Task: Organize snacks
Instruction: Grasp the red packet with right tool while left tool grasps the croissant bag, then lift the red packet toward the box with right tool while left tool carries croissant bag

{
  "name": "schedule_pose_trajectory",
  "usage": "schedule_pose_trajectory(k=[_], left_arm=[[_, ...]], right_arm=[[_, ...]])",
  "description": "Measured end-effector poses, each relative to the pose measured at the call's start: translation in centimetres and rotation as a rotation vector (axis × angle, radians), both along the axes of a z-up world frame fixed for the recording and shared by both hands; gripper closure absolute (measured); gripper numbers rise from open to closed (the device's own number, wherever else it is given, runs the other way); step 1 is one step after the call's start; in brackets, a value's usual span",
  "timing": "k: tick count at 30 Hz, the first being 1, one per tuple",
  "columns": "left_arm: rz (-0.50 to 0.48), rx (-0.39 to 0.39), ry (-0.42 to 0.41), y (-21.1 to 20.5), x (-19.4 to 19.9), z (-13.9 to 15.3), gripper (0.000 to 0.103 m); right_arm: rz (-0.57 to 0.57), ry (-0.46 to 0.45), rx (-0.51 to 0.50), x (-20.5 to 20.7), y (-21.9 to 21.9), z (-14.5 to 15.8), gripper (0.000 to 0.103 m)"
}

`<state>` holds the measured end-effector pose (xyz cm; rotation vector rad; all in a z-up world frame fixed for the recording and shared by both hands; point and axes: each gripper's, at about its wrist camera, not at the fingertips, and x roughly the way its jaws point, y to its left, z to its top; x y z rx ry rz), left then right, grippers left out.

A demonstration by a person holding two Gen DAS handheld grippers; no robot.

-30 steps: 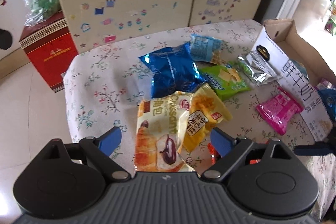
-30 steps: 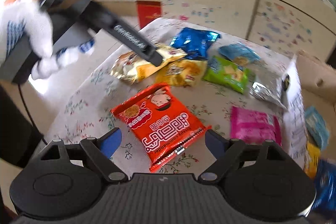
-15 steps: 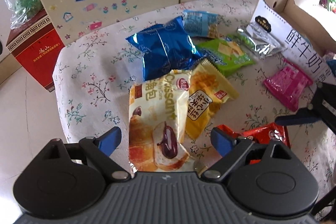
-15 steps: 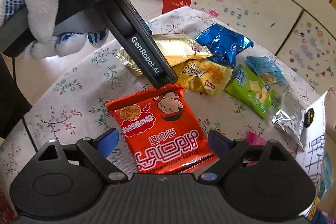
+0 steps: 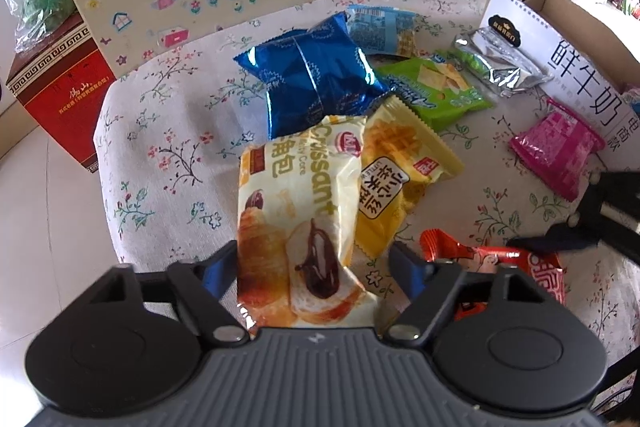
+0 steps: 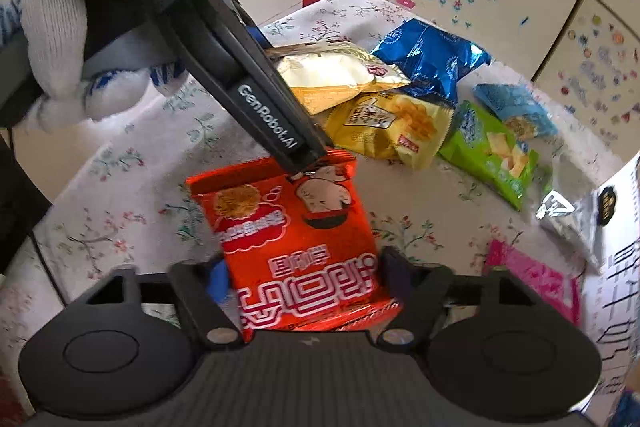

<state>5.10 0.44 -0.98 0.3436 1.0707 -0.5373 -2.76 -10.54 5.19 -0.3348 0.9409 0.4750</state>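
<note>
Now the left gripper [image 5: 316,269] has its jaws spread on either side of the near end of the croissant packet [image 5: 298,223]; whether the blue pads press it cannot be told. That packet lies on the floral tablecloth [image 5: 160,147], overlapping the yellow snack packet [image 5: 400,179] to its right, with the dark blue foil bag [image 5: 312,75] touching its far end. Farther right lie the green cracker packet [image 5: 436,87], a light blue packet [image 5: 380,29], a silver pouch [image 5: 500,67] and a pink packet [image 5: 556,147] beside the cardboard box [image 5: 580,67]. The right gripper [image 6: 304,281] has its jaws spread around the near end of the red noodle-snack packet [image 6: 296,239], contact unclear; the packet's far edge sits under the left gripper's tip.
</note>
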Motion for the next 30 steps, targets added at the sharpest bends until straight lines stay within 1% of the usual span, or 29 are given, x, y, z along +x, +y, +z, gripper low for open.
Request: schedule_pose_trajectory(k=[2, 3, 4, 5, 10, 13, 21, 27, 30], left_arm=[[-0.002, 0.008, -0.02, 0.0, -0.2, 0.2, 0.043], [0.002, 0.005, -0.023, 0.1, -0.2, 0.3, 0.045], [0.011, -0.002, -0.021, 0.2, -0.2, 0.4, 0.05], [0.019, -0.007, -0.018, 0.3, -0.1, 0.5, 0.053], [0.037, -0.009, -0.023, 0.5, -0.1, 0.6, 0.054], [0.052, -0.026, -0.025, 0.6, -0.2, 1.1, 0.054], [0.086, -0.047, -0.068, 1.0, -0.5, 2.9, 0.055], [0.095, -0.043, -0.087, 0.8, -0.7, 3.4, 0.055], [0.106, -0.045, -0.111, 0.7, -0.8, 3.8, 0.055]], right_arm=[[-0.002, -0.011, -0.015, -0.2, 0.2, 0.0, 0.028], [0.0, -0.015, -0.017, -0.4, 0.3, 0.0, 0.028], [-0.004, -0.015, -0.015, -0.4, 0.3, 0.0, 0.028], [-0.012, -0.016, -0.015, -0.4, 0.3, 0.0, 0.028], [-0.036, -0.026, -0.025, -0.7, 0.4, 0.3, 0.028], [-0.046, -0.037, -0.018, -1.4, 0.3, 1.0, 0.028], [-0.098, -0.086, 0.012, -2.1, -0.8, 2.5, 0.028], [-0.137, -0.105, 0.019, -2.2, -1.2, 3.1, 0.028], [-0.158, -0.115, 0.027, -2.2, -1.6, 3.6, 0.028]])
